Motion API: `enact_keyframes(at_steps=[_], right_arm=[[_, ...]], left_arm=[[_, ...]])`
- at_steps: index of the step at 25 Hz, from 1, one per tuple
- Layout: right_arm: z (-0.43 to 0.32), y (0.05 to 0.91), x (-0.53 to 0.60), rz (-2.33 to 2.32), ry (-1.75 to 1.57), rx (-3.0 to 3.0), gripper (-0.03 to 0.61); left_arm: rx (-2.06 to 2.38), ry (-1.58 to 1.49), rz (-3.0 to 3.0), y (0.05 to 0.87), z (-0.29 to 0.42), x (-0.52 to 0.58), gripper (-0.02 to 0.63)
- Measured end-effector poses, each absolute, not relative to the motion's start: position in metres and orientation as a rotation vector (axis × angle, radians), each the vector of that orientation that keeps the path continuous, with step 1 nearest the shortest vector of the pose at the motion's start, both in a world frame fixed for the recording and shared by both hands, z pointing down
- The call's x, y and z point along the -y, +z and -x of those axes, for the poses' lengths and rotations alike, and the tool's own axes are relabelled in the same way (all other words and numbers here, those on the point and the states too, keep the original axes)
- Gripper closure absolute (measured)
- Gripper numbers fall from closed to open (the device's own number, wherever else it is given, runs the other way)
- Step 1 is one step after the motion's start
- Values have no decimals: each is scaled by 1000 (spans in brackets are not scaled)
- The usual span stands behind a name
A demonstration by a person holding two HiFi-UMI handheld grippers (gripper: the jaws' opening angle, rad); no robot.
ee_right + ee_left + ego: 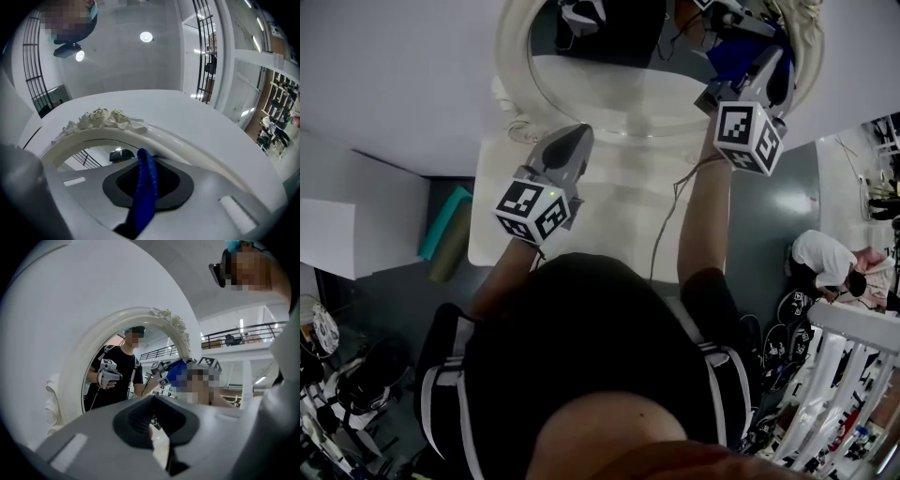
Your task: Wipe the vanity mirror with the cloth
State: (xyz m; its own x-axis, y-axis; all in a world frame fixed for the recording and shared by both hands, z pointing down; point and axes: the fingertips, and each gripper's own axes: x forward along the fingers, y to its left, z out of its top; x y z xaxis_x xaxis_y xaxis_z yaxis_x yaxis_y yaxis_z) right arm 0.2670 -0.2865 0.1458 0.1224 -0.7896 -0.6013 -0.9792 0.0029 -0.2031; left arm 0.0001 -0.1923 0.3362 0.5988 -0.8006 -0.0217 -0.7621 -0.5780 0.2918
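The oval vanity mirror (619, 89), in an ornate white frame (511, 56), stands at the back of a white table (623, 220). My right gripper (769, 70) is up at the mirror's right side, shut on a blue cloth (733, 58) that lies against the glass. In the right gripper view the blue cloth (145, 187) hangs pinched in the right gripper (146, 171), just under the frame's flowered top (105, 119). My left gripper (570, 142) hovers low by the mirror's lower left edge. Seen close, the left gripper (157, 427) is shut and holds nothing, facing the mirror (117, 373).
A thin cable (661, 234) runs across the table towards me. On the floor to the left lie a teal object (445, 220) and an olive roll (450, 255). At the right a person (825, 258) crouches, beside a white railing (844, 375).
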Motion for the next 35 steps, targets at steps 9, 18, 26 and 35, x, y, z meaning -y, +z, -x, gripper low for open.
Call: enact_keyframes(at_steps=[9, 18, 26, 35], right_arm=[[-216, 105, 291, 1889, 674, -1840, 541], [-171, 82, 296, 1921, 860, -1933, 541], [-133, 70, 294, 1902, 978, -2008, 541], [-94, 68, 296, 1881, 1164, -2033, 540]], left_arm=[[1299, -224, -2561, 339, 7, 192, 603], [1307, -237, -2548, 338, 13, 191, 603], [1336, -242, -2530, 338, 22, 191, 603], [1377, -246, -2506, 339, 35, 196, 603]])
